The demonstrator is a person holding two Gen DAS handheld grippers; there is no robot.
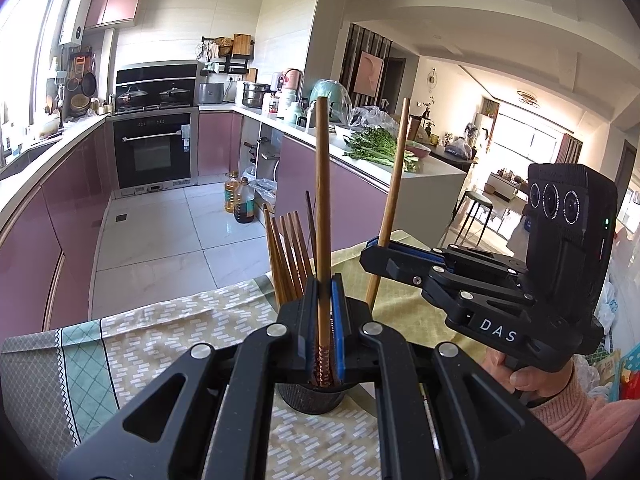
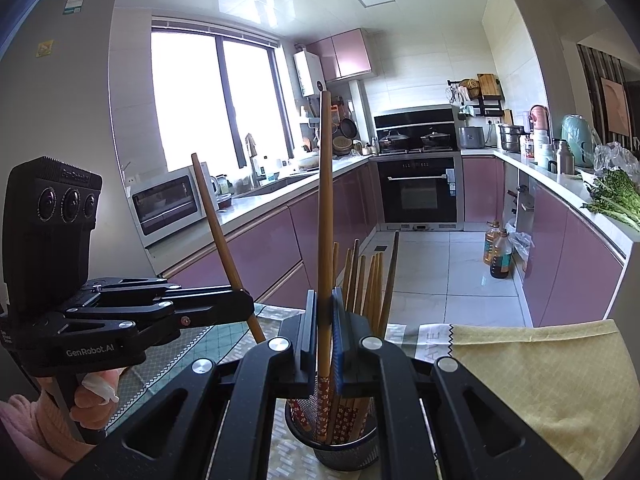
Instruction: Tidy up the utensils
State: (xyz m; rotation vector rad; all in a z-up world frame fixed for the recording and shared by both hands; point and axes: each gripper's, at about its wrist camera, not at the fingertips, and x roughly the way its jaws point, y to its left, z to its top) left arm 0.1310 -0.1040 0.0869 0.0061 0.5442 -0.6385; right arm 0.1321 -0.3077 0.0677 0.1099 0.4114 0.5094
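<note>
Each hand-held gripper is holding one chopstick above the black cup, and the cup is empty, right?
Not quite. The black cup is not empty: the right wrist view shows several chopsticks standing in it. Each hand-held gripper, left and right, does hold one chopstick.

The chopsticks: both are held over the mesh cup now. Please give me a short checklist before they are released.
1. Left gripper shut on its chopstick: ok.
2. Right gripper shut on its chopstick: ok.
3. Patterned ends point down into the mesh cup: ok.
4. Cup upright on the tablecloth: ok.
5. Room left among the chopsticks already inside: cannot tell.
</note>
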